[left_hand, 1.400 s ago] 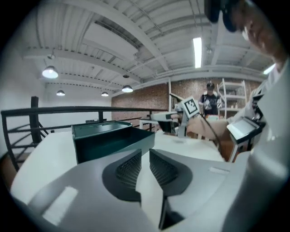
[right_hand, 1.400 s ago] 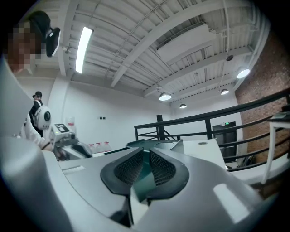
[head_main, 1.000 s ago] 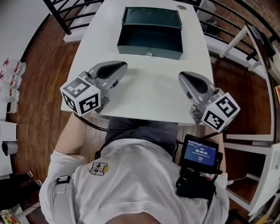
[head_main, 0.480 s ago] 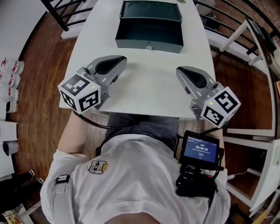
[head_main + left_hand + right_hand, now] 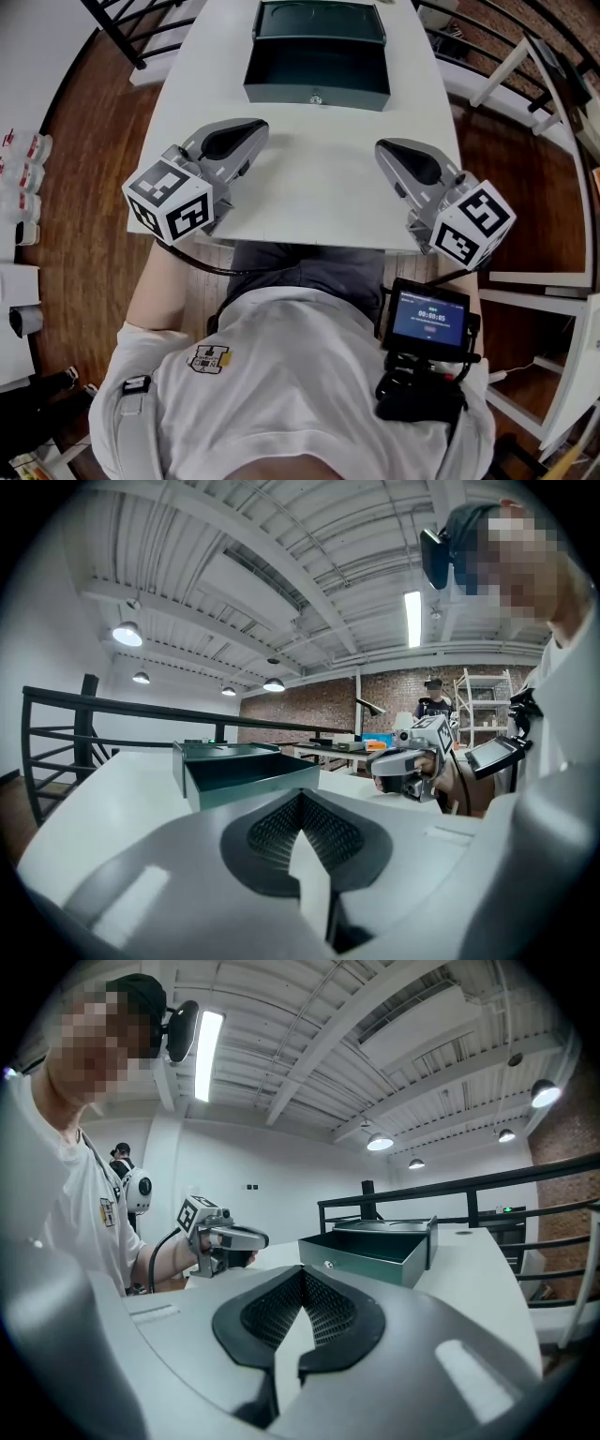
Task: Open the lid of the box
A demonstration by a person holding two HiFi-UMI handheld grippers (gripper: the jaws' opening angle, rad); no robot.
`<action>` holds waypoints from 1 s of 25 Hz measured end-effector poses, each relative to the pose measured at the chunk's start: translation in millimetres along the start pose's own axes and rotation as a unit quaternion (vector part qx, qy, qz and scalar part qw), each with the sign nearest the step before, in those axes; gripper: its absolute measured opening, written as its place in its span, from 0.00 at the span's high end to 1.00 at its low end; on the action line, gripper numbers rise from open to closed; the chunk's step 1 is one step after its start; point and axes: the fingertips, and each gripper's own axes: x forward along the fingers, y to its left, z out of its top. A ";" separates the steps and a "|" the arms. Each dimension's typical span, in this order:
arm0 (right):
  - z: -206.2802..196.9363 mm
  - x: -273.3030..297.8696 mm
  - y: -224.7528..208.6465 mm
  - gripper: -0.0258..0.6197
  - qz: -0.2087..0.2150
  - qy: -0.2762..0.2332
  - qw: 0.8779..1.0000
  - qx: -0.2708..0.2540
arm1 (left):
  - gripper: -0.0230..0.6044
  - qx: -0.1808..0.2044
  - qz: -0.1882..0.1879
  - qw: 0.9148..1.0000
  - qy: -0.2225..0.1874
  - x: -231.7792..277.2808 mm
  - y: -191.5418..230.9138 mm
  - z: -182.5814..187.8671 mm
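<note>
Nearest you, both grippers sit low over the near part of the white counter (image 5: 319,202), well apart from each other. The left gripper (image 5: 258,131) has its jaws pressed together with nothing between them. The right gripper (image 5: 382,150) is likewise fully closed and empty.

Beyond them, at the far middle of the counter and well apart from both tips, is the dark green metal box (image 5: 281,94). Its lid (image 5: 321,21) already stands raised along the far edge and the inside shows bare, so the opening looks done.

What is left, I judge, is to keep your grippers low and clear of the box, so that nothing nudges the lid forward.

The box's long axis runs left to right across the counter. Its mouth faces up, and its front wall with the small round lock (image 5: 316,99) faces you.
</note>
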 end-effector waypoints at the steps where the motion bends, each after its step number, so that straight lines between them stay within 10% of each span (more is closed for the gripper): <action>1: 0.2 -0.2 -0.2 0.96 0.000 0.000 1.000 0.000 | 0.96 0.000 0.000 1.000 0.000 0.3 -0.1 0.2; 25: -1.5 2.5 2.2 0.96 0.006 0.001 1.000 -0.002 | 0.96 -0.004 0.003 1.000 0.007 -0.3 0.4 -1.8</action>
